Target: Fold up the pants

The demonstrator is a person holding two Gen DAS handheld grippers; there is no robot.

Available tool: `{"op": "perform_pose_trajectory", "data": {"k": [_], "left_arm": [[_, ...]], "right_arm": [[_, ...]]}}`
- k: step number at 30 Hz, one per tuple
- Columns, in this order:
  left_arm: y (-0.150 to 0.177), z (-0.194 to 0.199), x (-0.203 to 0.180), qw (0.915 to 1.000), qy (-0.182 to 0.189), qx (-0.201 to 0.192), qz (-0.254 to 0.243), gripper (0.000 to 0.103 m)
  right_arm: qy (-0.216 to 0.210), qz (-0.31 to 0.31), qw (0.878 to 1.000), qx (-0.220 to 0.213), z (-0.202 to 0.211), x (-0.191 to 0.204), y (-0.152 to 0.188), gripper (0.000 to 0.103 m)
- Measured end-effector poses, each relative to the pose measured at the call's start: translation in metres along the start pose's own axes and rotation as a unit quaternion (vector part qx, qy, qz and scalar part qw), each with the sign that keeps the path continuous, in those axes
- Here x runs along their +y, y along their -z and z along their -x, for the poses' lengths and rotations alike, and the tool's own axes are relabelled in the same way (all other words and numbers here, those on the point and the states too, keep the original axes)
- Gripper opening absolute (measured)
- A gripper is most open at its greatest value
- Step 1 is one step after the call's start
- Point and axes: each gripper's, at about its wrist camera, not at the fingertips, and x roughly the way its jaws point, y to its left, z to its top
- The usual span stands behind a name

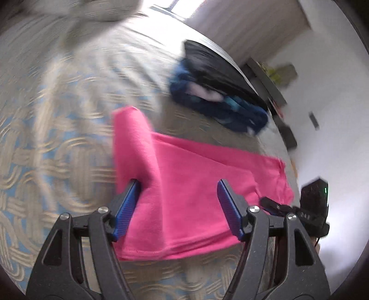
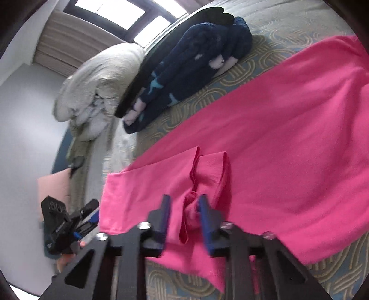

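One pair of pink pants (image 2: 265, 138) lay spread across the patterned bedspread (image 1: 46, 143), partly folded over itself in the left wrist view. Two grippers in play, each with two blue-padded fingers.

Left gripper (image 1: 178, 205): jaws stood wide apart above the near edge of the pants, pink cloth under and between them. A raised flap of the pants sat against the tip of its left finger (image 1: 126, 207); contact there unclear because of blur. The other finger looked clear of cloth. Nothing gripped.

Right gripper (image 2: 184, 217): jaws narrow, a bunched ridge of pink fabric pinched up between the pads at the near edge of the pants. The ridge pressed against the right pad (image 2: 205, 221); a small gap showed beside the left pad, so the clamp looked partial.

Other things counted: one dark blue fuzzy garment (image 2: 196, 69) with light blue and pale patches, lying on the bed beyond the pants, apart from them. One black item (image 2: 207, 16) just behind it. One bundled pale grey blanket (image 2: 96, 87) at the bed's far end. One window (image 2: 115, 11). A person's hand (image 2: 66, 256) held the other gripper at the left edge of the right wrist view.
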Motion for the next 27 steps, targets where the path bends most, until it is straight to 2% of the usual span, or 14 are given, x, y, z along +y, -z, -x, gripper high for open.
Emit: {"op": "perform_pose_trajectory", "data": {"k": [4, 6, 10, 15, 16, 19, 23, 25, 27], "left_arm": [[-0.001, -0.026, -0.03, 0.9994, 0.007, 0.031, -0.018, 0.069], [-0.004, -0.023, -0.037, 0.9994, 0.006, 0.027, -0.019, 0.069], [-0.012, 0.002, -0.035, 0.9965, -0.071, -0.012, -0.042, 0.069], [-0.015, 0.031, 0.009, 0.9828, -0.181, -0.032, -0.018, 0.069], [-0.015, 0.034, 0.014, 0.9816, -0.187, -0.034, -0.013, 0.069], [-0.014, 0.037, 0.017, 0.9837, -0.176, -0.035, -0.01, 0.069], [-0.014, 0.012, -0.009, 0.9915, -0.117, -0.02, -0.053, 0.069], [-0.014, -0.008, -0.009, 0.9939, -0.092, -0.002, -0.062, 0.069], [-0.015, -0.024, 0.0, 0.9943, -0.089, 0.017, -0.056, 0.069]], "right_arm": [[-0.02, -0.008, 1.0, 0.022, -0.004, -0.015, 0.0, 0.014], [-0.025, -0.005, 0.999, 0.027, -0.005, -0.02, -0.001, 0.015], [-0.05, 0.007, 0.998, 0.034, -0.003, -0.026, -0.001, 0.007], [-0.05, 0.016, 0.998, 0.023, 0.005, -0.03, 0.0, 0.005], [-0.05, 0.02, 0.998, 0.02, 0.007, -0.029, 0.001, 0.005], [-0.055, 0.019, 0.998, 0.021, 0.008, -0.03, 0.001, 0.005], [-0.05, 0.035, 0.998, 0.025, 0.011, -0.026, 0.003, 0.008], [-0.035, 0.066, 0.997, 0.026, 0.017, -0.019, 0.006, 0.009], [-0.028, 0.12, 0.992, 0.033, 0.02, -0.006, 0.012, 0.012]]}}
